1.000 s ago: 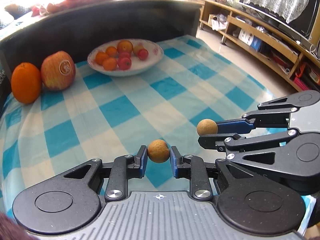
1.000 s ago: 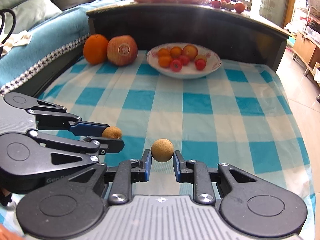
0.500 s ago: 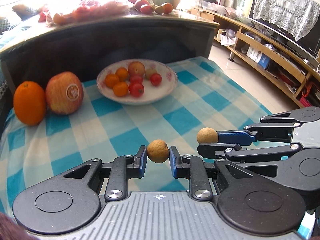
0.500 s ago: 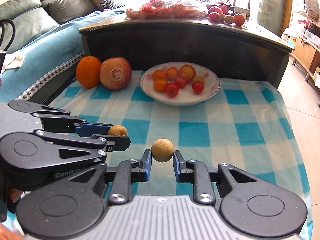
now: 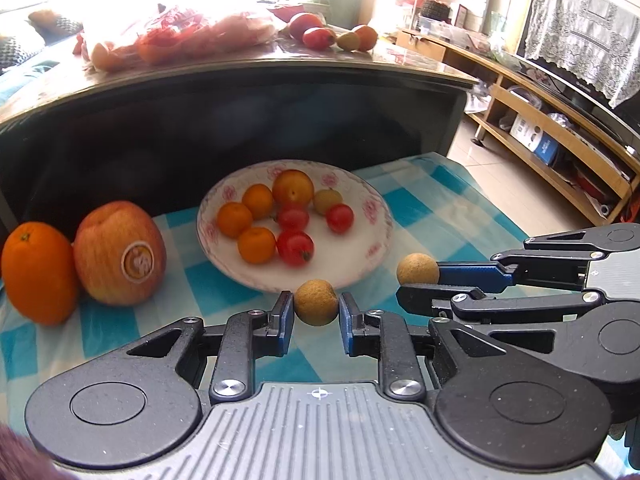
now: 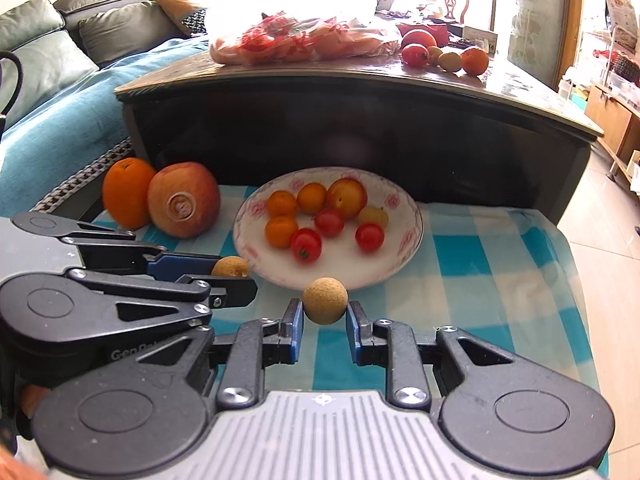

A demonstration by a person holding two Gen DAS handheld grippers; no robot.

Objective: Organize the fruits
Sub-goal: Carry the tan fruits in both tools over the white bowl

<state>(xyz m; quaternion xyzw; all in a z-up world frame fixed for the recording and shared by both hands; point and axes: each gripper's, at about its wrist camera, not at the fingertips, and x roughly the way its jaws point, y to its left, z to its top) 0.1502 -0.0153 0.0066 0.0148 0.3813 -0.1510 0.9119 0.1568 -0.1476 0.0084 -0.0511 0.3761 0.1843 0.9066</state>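
From the left wrist view, the left tongs (image 5: 317, 312) are closed to a narrow gap around a small round tan fruit with a rough, dull skin (image 5: 316, 302), pinched between the blue pads just short of the near rim of the shallow white ceramic plate with pink flower prints (image 5: 376, 216). The plate carries small smooth orange fruits, glossy red cherry tomatoes and a larger yellow-red fruit, with bare white room along its near and right side. To the right, the right tongs (image 5: 416, 278) grip a paler round fruit with a corky, grainy surface (image 5: 417, 268), close beside the plate's right edge. On the far left a stickered red-yellow apple (image 5: 119, 253) touches a glossy orange (image 5: 38, 272) on the blue-and-white checked cloth (image 5: 432, 216) covering the bench; a dark, curved wall rises right behind the plate, closing off the far side. From the right wrist view, the right tongs (image 6: 325, 316) clamp the corky fruit (image 6: 325, 300) at the plate's near rim (image 6: 400, 264), and open checked cloth stretches to the right as far as the bench edge above the tiled floor (image 6: 612, 280). The left tongs (image 6: 236, 276) hold their tan fruit (image 6: 231, 267) at the plate's left rim.
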